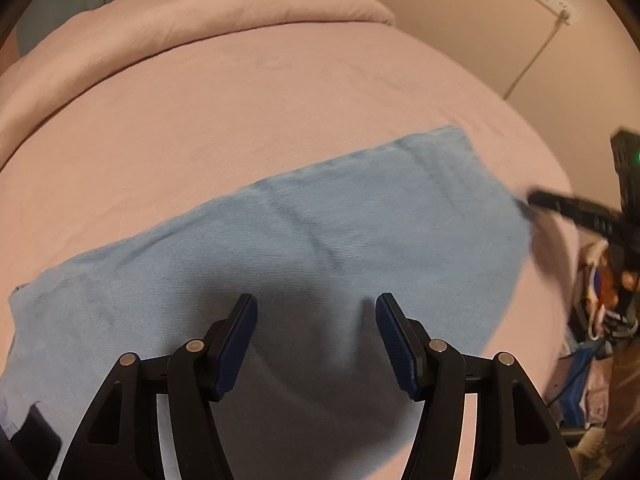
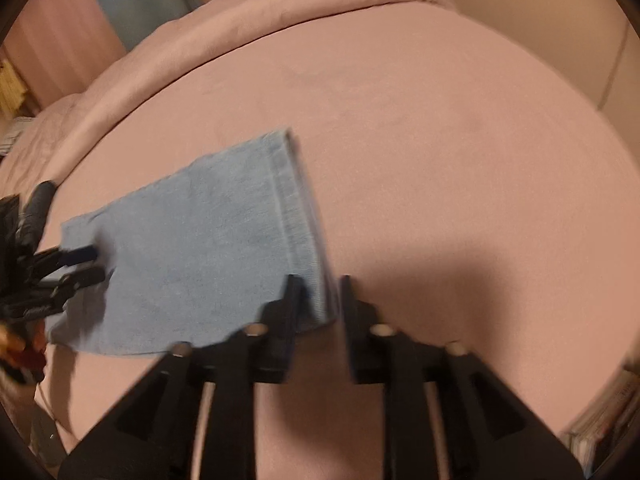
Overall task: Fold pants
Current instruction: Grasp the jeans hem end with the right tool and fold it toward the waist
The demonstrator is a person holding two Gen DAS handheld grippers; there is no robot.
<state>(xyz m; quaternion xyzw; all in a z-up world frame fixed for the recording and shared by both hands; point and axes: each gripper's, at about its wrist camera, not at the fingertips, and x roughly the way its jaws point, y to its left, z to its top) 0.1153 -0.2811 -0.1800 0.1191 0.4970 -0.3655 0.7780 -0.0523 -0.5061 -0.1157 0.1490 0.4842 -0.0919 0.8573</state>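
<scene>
Light blue pants [image 1: 320,232] lie folded into a long flat strip on the pink bed sheet [image 1: 240,120]. My left gripper [image 1: 316,304] hovers open over the strip's near side with nothing between its fingers; it also shows at the left edge of the right wrist view, left gripper [image 2: 97,264], at the strip's left end. My right gripper [image 2: 319,284] stands at the hemmed end of the pants [image 2: 200,240]. Its fingers are a little apart, with the hem corner [image 2: 320,308] in the gap and no pad pressing on it. From the left wrist, the right gripper [image 1: 532,200] is a blur at that corner.
A rolled pink duvet [image 1: 240,4] lies along the back of the bed, with the wall [image 1: 460,32] and a hanging cord [image 1: 532,60] behind. Clutter [image 1: 600,300] sits on the floor past the bed's right edge. Bare sheet [image 2: 440,160] extends right of the pants.
</scene>
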